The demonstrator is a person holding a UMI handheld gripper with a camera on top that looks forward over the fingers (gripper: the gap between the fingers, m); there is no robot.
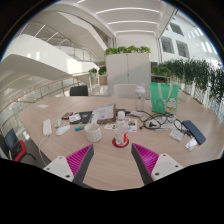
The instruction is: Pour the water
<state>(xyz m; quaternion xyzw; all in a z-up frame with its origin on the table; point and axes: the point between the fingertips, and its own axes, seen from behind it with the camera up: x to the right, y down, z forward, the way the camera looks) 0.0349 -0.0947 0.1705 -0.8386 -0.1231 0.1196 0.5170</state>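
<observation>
A small clear water bottle (121, 128) with a white cap stands upright on a red coaster (120, 142) on the wooden table (110, 165). A small clear cup (93, 131) sits just to its left. My gripper (113, 160) is open, its two pink-padded fingers (80, 160) spread wide over bare wood. Bottle and cup stand just ahead of the fingertips, apart from them, with nothing between the fingers.
A green bag (164, 96) stands at the table's far right. Cables and glasses (156, 122) lie right of the bottle, a dark blue object (193, 131) further right. White items (62, 128) and a white cup (47, 127) sit left. Chairs (79, 91) surround the table.
</observation>
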